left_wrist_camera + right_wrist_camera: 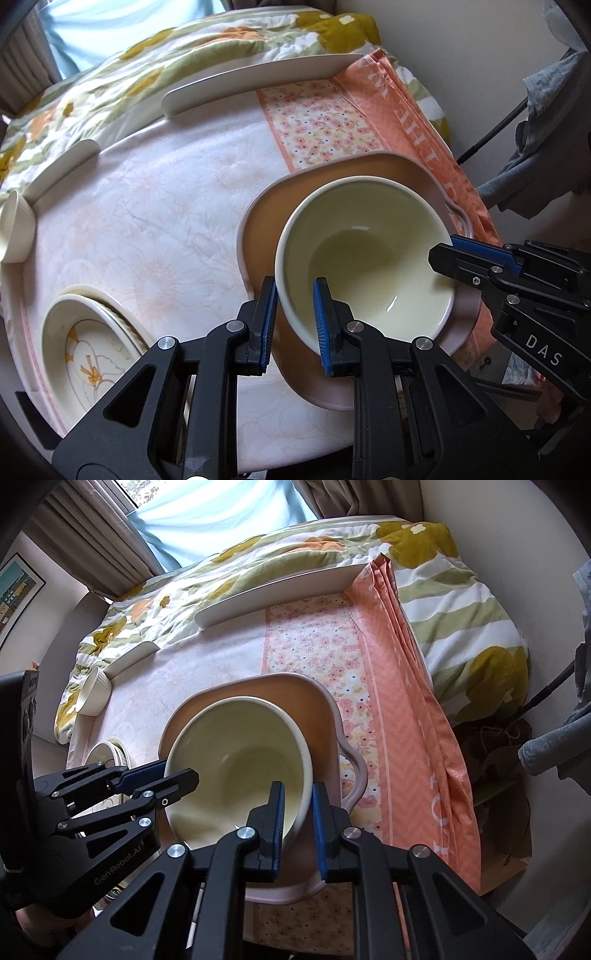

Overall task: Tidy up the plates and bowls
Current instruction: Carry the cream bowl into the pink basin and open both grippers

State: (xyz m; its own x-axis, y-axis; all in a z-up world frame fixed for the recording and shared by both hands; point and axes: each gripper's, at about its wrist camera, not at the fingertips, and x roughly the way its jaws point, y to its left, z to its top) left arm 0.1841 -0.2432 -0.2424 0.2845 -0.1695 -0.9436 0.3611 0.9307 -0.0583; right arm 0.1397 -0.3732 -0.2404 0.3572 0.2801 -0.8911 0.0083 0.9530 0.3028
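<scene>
Large cream ceramic bowl (364,258): sits tilted inside the pink square ceramic dish with loop handle (264,221), its rim gripped on two opposite sides
Left gripper (294,321): jaws narrow, straddling the near-left wall of the cream bowl, one blue pad outside and one inside; contact appears made
Right gripper (298,821): jaws narrow, clamped over the bowl's near-right rim, inner pad inside, outer pad between bowl and dish edge
Pink dish: rests on the counter, partly over the orange floral-patterned cloth (388,709); handle points toward that cloth
Stacked cream plates with yellow flower print (92,354): near-left corner of the counter, well apart from the dish
Small white ribbed ceramic cup (94,696): far-left edge of the counter, lying tilted on its side
Counter (155,229): covered by a pale pink flower-embossed cloth; raised white rim sections along the far edge
Green and yellow floral quilt (454,587): beyond the counter
</scene>
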